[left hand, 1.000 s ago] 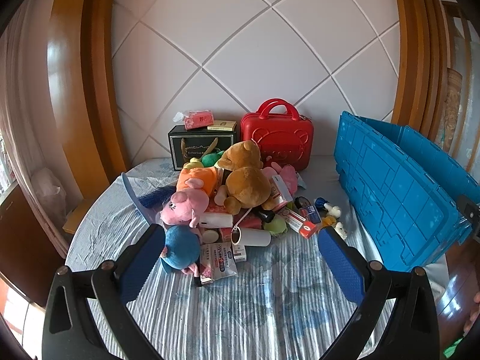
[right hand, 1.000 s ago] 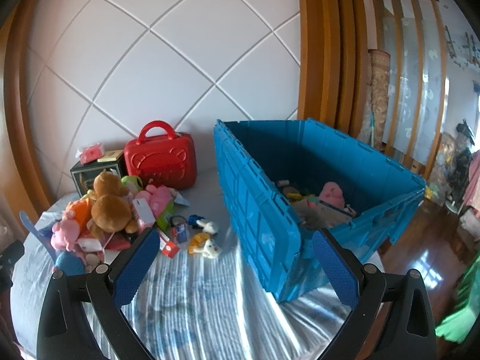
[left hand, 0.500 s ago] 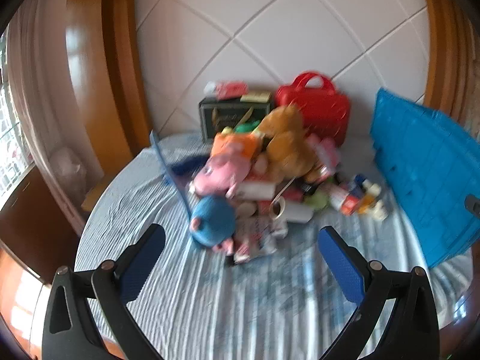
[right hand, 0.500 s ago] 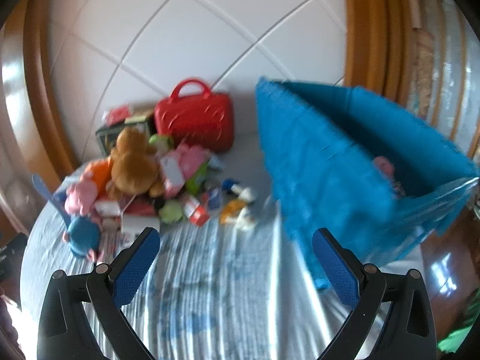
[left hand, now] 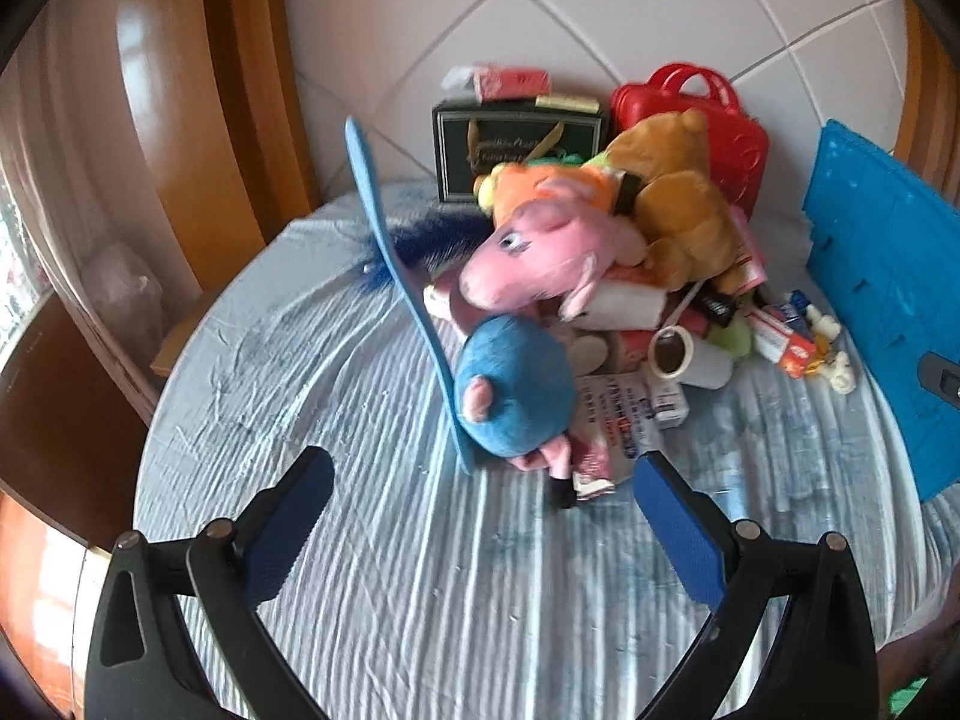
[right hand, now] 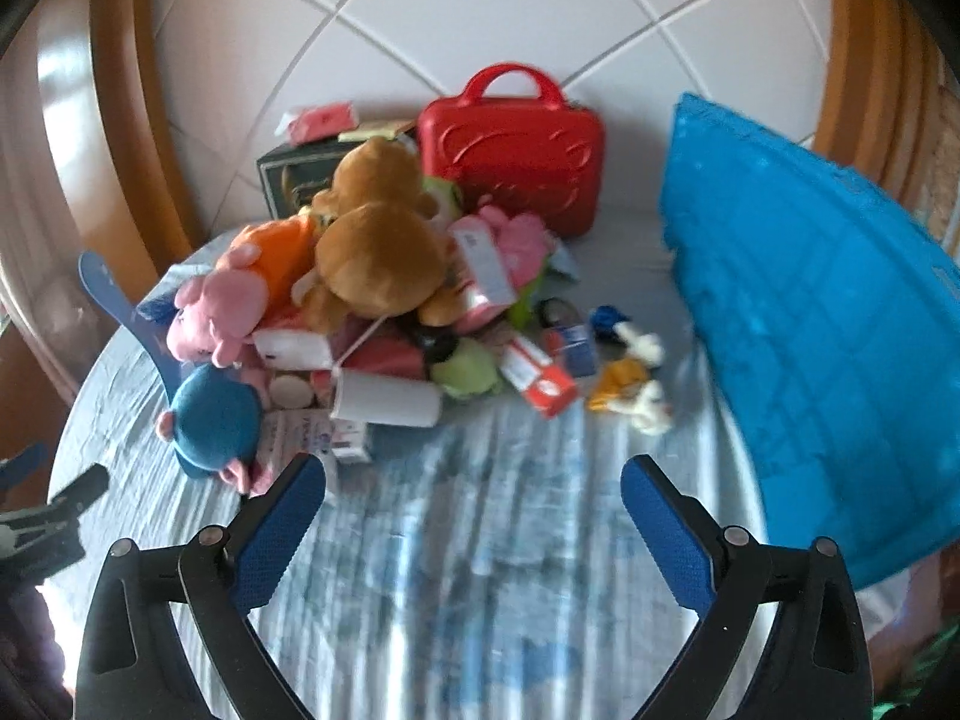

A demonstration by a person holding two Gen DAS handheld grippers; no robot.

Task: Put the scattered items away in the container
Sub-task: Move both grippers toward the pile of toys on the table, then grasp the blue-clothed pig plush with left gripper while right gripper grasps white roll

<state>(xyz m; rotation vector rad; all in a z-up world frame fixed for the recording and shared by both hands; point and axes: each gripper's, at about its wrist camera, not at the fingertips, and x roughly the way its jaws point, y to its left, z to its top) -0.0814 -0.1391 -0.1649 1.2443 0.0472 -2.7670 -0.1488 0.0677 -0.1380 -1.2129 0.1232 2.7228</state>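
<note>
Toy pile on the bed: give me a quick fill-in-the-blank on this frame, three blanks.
1. The brown teddy bear lies ___ the toy pile.
2. The case with a handle behind the pile is ___ in colour.
3. The left gripper and the right gripper both stand ___, holding nothing.

Missing words: on top of; red; open

Toy pile (right hand: 372, 300) left of crate (right hand: 810, 330), case (right hand: 510, 150) seemingly behind

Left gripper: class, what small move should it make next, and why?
Probably ease the left gripper forward onto the blue plush toy. The jaws stand open and empty, the toy is the nearest item in the pile, and the blue container waits at the right.
</note>
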